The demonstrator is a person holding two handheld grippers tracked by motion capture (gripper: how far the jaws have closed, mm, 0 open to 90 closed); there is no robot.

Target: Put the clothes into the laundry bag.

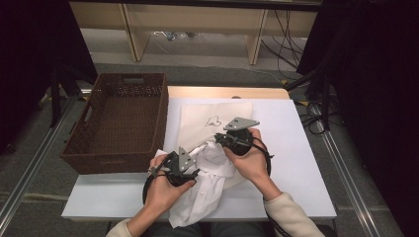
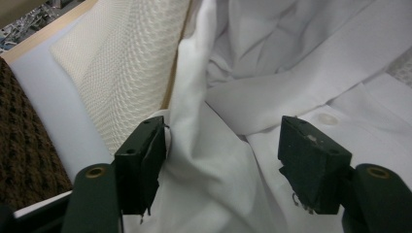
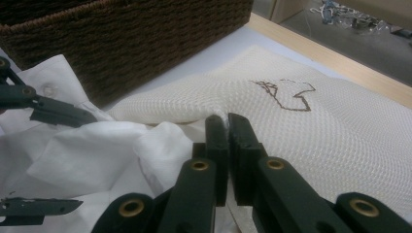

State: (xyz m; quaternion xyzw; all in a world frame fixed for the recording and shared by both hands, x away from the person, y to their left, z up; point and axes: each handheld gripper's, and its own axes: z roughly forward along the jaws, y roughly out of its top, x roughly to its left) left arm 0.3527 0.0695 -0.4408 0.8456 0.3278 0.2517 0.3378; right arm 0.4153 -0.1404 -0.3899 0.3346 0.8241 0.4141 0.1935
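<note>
White shirt (image 2: 272, 87): smooth woven cloth, matt, creased, glossy plastic button. Cream bag (image 3: 311, 126): coarse mesh-knit cloth, rough texture, brown stitched motif. Basket (image 1: 118, 121): dark brown woven wicker, rough. Table (image 1: 296, 163): smooth matt white top, pale wood edge. Right gripper (image 3: 227, 121) jaws: matt black plastic, brass-look rivets.

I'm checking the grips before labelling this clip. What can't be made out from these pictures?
- Right claw: its jaws are shut at the edge of the mesh bag, but they hide what they pinch in the right gripper view.
- White shirt: in the left gripper view, its full shape runs past the frame edges.
- Basket: in the high view, the near wall hides the near floor.
</note>
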